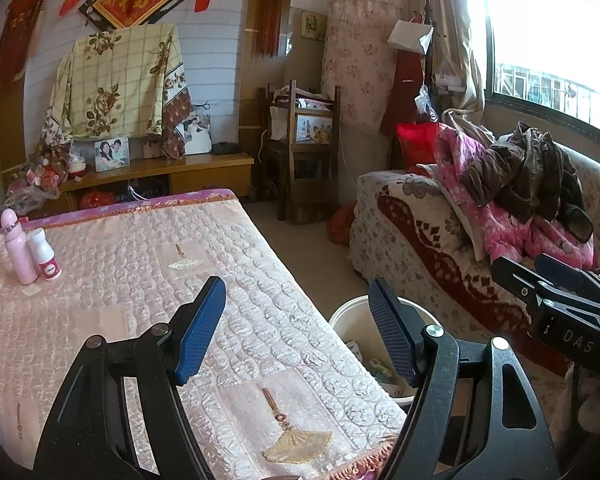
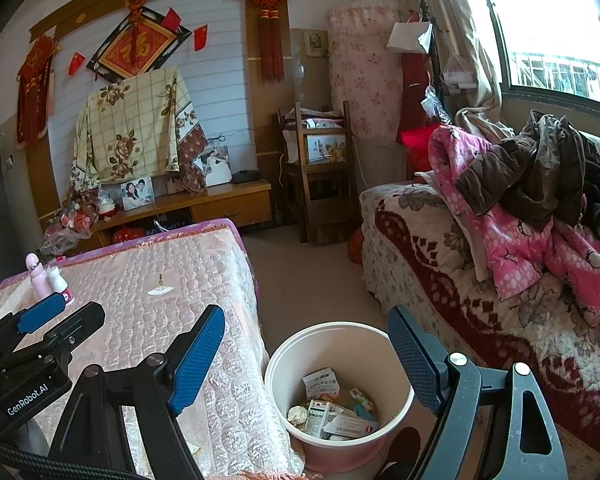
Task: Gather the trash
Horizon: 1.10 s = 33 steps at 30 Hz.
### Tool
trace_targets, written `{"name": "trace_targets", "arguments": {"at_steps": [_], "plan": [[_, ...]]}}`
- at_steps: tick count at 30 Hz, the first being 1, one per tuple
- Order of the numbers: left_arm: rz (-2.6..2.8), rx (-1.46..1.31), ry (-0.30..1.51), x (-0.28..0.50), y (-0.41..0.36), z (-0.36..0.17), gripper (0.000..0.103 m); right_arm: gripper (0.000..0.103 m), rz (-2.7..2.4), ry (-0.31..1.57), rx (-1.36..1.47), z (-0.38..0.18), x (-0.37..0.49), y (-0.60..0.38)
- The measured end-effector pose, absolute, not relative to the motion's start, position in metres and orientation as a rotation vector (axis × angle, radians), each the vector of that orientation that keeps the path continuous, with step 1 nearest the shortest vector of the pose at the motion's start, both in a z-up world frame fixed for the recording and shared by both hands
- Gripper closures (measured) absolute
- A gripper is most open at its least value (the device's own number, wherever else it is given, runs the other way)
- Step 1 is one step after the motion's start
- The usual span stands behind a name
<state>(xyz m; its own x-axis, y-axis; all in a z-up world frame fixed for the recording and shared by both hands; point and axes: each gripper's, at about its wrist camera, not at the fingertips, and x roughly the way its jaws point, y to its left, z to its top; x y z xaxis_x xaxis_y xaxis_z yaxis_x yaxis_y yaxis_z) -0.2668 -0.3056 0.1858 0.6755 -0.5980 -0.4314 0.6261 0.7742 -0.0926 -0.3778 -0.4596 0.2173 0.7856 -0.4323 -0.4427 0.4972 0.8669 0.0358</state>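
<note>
- Right wrist view showed the right gripper (image 2: 306, 354) with its blue pads wide apart and nothing between them.
- It hung over a pink bucket (image 2: 280, 364) on the floor, between the table (image 2: 204, 280) and the sofa (image 2: 440, 264).
- Crumpled paper and small boxes, the trash (image 2: 332, 408), lay inside the bucket.
- The left gripper (image 1: 296, 328) also stood apart and empty above the table's edge.
- Two pink bottles (image 1: 30, 252) stood at the table's far corner.
</note>
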Motion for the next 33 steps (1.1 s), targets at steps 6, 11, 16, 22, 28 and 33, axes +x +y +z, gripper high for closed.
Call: {"name": "trace_targets", "arguments": {"at_steps": [6, 11, 16, 22, 28, 33], "plan": [[-0.690, 0.064, 0.469, -0.265, -0.304, 0.184, 0.030, 0.022, -0.498, 0.449, 0.157, 0.212, -0.377, -0.462], [-0.692, 0.066, 0.468, -0.265, -0.305, 0.184, 0.030, 0.022, -0.496, 0.453, 0.156, 0.212, -0.376, -0.462], [-0.692, 0.068, 0.468, -0.265, -0.306, 0.183, 0.030, 0.022, -0.497, 0.453, 0.156, 0.212, -0.376, -0.462], [-0.693, 0.069, 0.469, -0.265, -0.306, 0.184, 0.030, 0.022, -0.497, 0.459, 0.157, 0.209, -0.376, -0.463], [-0.694, 0.068, 0.470, -0.266, -0.306, 0.183, 0.030, 0.022, -0.497, 0.465, 0.157, 0.205, -0.375, -0.465], [-0.695, 0.070, 0.471, -0.266, -0.307, 0.182, 0.030, 0.022, -0.498, 0.467, 0.156, 0.205, -0.375, -0.465]]}}
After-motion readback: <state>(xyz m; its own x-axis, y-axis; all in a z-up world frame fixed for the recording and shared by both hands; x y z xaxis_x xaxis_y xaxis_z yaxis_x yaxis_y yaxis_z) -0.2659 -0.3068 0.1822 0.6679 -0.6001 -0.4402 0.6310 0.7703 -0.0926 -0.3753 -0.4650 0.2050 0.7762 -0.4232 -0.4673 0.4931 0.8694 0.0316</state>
